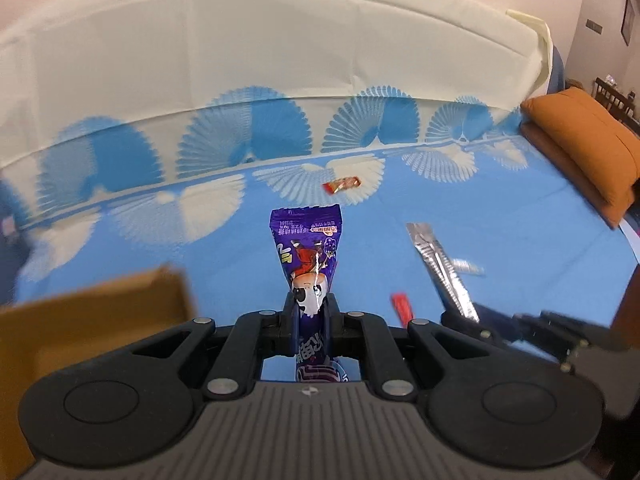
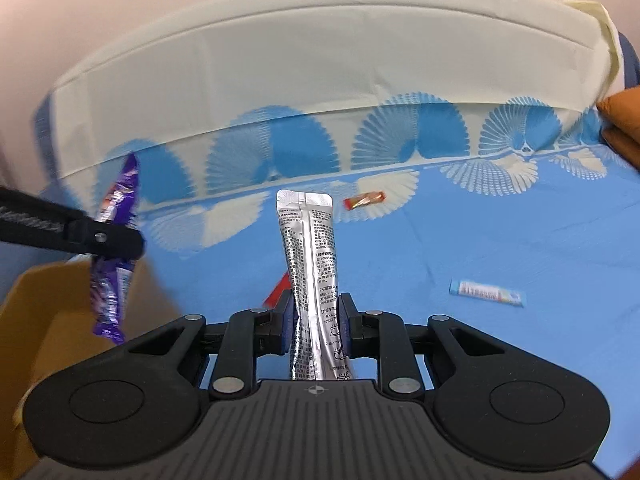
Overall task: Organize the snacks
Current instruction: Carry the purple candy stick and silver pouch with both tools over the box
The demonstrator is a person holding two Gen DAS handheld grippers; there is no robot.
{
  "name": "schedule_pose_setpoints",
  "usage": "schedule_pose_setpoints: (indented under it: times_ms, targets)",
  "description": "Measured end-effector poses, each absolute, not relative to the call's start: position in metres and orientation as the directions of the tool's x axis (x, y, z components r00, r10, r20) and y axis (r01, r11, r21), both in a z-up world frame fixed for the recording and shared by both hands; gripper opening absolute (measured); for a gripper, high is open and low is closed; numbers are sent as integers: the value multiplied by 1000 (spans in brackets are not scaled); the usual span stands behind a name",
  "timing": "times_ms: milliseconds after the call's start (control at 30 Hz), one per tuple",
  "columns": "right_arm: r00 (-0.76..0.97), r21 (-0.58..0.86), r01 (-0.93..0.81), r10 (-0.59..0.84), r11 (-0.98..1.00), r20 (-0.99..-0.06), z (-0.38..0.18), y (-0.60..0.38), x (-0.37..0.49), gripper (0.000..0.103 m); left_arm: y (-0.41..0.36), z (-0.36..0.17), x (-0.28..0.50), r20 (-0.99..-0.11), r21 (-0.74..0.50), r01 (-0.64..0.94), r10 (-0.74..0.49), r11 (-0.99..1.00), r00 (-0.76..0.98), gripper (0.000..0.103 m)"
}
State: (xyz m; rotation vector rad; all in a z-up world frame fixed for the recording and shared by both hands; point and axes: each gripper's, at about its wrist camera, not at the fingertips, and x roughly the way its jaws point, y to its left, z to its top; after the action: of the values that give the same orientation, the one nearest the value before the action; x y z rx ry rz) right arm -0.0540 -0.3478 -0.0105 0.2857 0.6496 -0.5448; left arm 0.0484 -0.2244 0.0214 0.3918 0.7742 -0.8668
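My left gripper [image 1: 311, 308] is shut on a purple snack packet [image 1: 308, 248], held upright above the blue cloth; it also shows in the right wrist view [image 2: 114, 236], over the cardboard box [image 2: 60, 320]. My right gripper [image 2: 314, 312] is shut on a silver stick sachet [image 2: 310, 248], which shows in the left wrist view [image 1: 440, 268] too. A small red-gold candy [image 1: 342, 184] lies further back on the cloth, also in the right wrist view [image 2: 365, 200]. A light blue tube-shaped snack [image 2: 486, 292] lies to the right. A red wrapper [image 1: 402, 306] lies near the grippers.
The brown cardboard box [image 1: 92, 320] stands at the left, close to my left gripper. An orange cushion [image 1: 584, 144] lies at the far right. A white and blue fan-patterned cloth [image 1: 200, 60] rises behind the surface.
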Motion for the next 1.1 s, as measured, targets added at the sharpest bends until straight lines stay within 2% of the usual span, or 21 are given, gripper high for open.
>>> schedule_pose_setpoints:
  times_ms: [333,500,700,1100]
  targets:
    - [672,102,397,-213,912,-710,30,-203,-136,25,-42,45,-31,-786,69,688,-385,723,484,12]
    - [675,80,322,-170,943,-718,39,-153,-150,25,21,38,-56,-801,28,655,-375,755,467,12]
    - [691,46,292,-178,955,-701,54,-123,-159,25,56,43,-72,-774,-7,628,-402,778,489,12]
    - [695,-2,281,-205,960,-689,64,-104,-168,25,75,48,-80,-753,-44,610,-428,791,500,12]
